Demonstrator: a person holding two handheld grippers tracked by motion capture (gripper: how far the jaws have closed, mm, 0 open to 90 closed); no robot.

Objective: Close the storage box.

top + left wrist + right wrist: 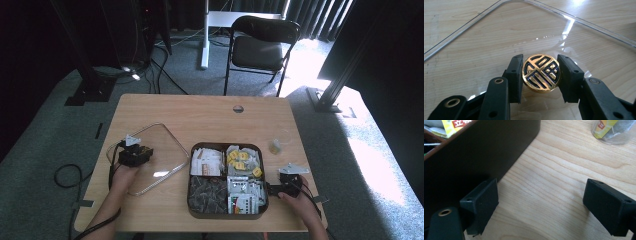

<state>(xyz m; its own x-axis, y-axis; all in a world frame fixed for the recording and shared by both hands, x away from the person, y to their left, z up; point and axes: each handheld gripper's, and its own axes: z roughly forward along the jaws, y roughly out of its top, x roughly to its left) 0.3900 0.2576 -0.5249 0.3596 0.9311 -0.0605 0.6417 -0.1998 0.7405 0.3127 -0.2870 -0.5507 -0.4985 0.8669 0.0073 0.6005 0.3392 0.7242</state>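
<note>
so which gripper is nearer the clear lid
Left. The left gripper is over the clear lid, shut on its gold knob. The right gripper sits beyond the tray, open.

clear lid (499,37) flat on table — gold knob (541,73) clamped

light: sun is let in from the right onto the floor (380,165) | dark: room edges | glare: white streaks are seen on the clear lid (564,27) | blur: high view is soft
</note>
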